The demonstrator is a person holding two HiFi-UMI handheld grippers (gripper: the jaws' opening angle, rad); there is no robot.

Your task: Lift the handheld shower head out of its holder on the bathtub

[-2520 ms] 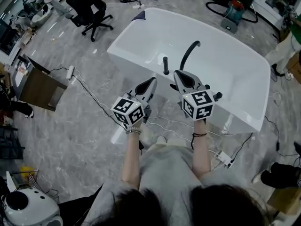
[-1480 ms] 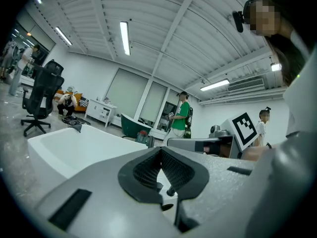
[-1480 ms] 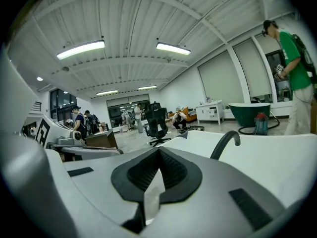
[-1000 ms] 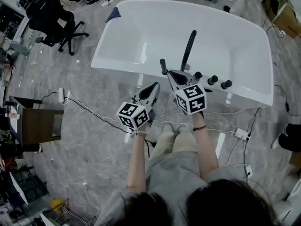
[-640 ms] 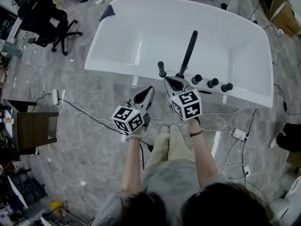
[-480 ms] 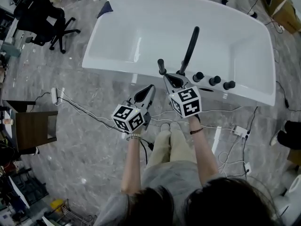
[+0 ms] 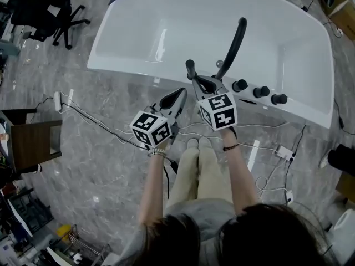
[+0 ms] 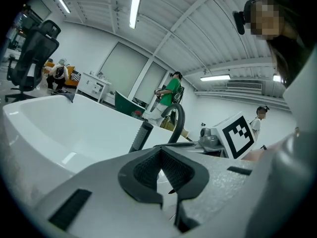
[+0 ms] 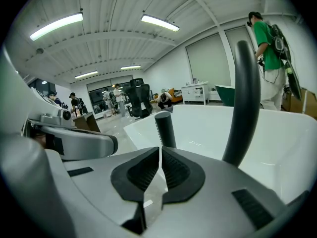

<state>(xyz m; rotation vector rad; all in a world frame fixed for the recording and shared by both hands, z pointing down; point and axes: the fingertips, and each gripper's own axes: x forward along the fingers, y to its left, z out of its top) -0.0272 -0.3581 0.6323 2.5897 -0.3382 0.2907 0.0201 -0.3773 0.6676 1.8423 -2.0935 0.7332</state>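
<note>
The handheld shower head (image 7: 190,68) is a short black stick standing upright in its holder on the near rim of the white bathtub (image 7: 127,71). It also shows in the left gripper view (image 8: 141,137) and the right gripper view (image 9: 166,128). A black curved spout (image 7: 233,47) rises just right of it, then three black knobs (image 7: 260,91). My right gripper (image 7: 195,80) is shut and empty, its tips close below the shower head's base, not touching it. My left gripper (image 7: 181,91) is shut and empty, lower left, over the floor in front of the tub.
A black office chair (image 7: 41,4) stands at the far left and a brown side table (image 7: 28,143) at the left edge. Cables (image 7: 100,123) and a power strip (image 7: 283,151) lie on the grey floor in front of the tub. People stand in the background (image 9: 267,48).
Both grippers have sunk and drawn nearer the tub's rim. The right gripper's tips now sit close under the shower head. Both stay shut.
</note>
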